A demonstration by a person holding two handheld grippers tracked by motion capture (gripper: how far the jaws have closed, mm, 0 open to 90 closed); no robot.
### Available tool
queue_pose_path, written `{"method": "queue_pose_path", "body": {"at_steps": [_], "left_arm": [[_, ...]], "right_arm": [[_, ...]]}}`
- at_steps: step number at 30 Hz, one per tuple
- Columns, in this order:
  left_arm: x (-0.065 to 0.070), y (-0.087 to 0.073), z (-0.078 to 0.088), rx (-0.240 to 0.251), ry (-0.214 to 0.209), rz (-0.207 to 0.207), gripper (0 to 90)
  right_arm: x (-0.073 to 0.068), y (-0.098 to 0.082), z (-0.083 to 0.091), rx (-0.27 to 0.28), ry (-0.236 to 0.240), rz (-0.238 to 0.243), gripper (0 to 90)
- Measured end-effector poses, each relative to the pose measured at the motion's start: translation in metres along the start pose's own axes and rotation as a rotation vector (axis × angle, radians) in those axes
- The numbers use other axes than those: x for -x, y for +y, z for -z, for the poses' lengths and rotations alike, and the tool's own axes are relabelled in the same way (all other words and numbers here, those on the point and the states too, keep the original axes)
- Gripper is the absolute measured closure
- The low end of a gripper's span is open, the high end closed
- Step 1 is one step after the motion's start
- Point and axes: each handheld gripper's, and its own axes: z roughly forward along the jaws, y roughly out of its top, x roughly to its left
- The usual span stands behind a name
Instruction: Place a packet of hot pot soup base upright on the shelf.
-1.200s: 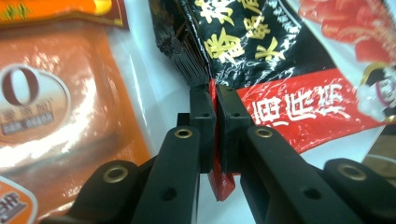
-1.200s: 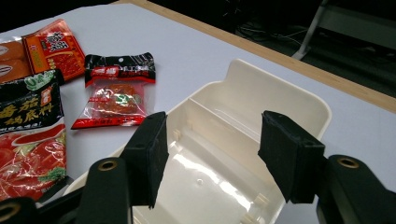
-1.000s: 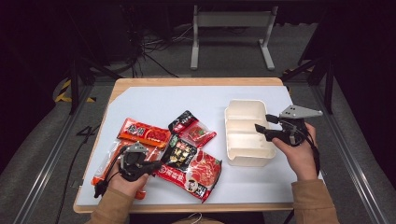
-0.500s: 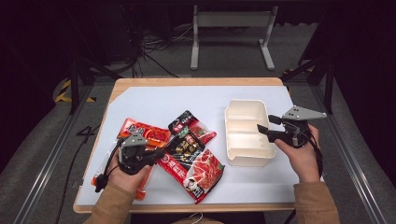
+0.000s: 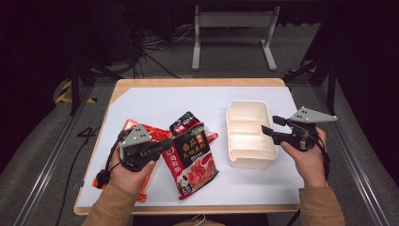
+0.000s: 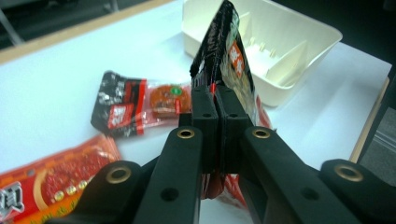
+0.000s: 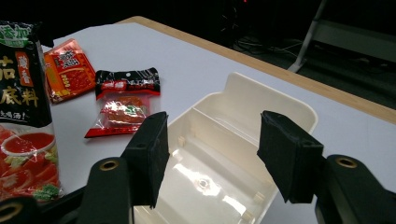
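Observation:
My left gripper (image 5: 165,147) is shut on the edge of a large black-and-red sauce packet (image 5: 192,157), which hangs tilted off the white table with its lower end near the surface. Along the left gripper's jaws (image 6: 215,109) that packet (image 6: 229,51) stands edge-on. A small black-and-red packet (image 5: 185,123) (image 6: 133,106) (image 7: 125,100) lies flat behind it. An orange-red packet (image 5: 153,132) (image 6: 51,179) (image 7: 70,67) lies partly hidden under my left gripper. My right gripper (image 5: 267,132) (image 7: 212,154) hovers open over the near right edge of the white divided tray (image 5: 244,104) (image 7: 289,100), with nothing between its jaws.
The tray (image 6: 322,35) has several compartments with nothing in them. Another orange packet end (image 5: 101,181) pokes out beneath my left wrist. The white sheet covers a wooden table (image 5: 197,82); dark floor, cables and a metal stand (image 5: 233,19) lie beyond.
My left gripper has risen and shifted right, lifting the large packet from flat to tilted. The right gripper has stayed over the tray.

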Motion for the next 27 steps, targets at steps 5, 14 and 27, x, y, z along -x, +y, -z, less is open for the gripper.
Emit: {"method": "queue_pose_path", "body": {"at_steps": [5, 14, 27], "left_arm": [[0.003, 0.005, 0.007, 0.044, -0.012, -0.02, 88.3], [0.004, 0.014, 0.016, 0.098, -0.033, -0.039, 88.7], [0.012, 0.032, 0.023, 0.165, -0.078, -0.065, 90.0]], "right_arm": [[-0.005, 0.004, 0.001, 0.011, 0.018, 0.011, 42.8], [-0.019, 0.014, -0.003, 0.035, 0.079, 0.037, 42.7], [-0.053, 0.03, -0.017, 0.051, 0.216, 0.093, 42.4]]}}
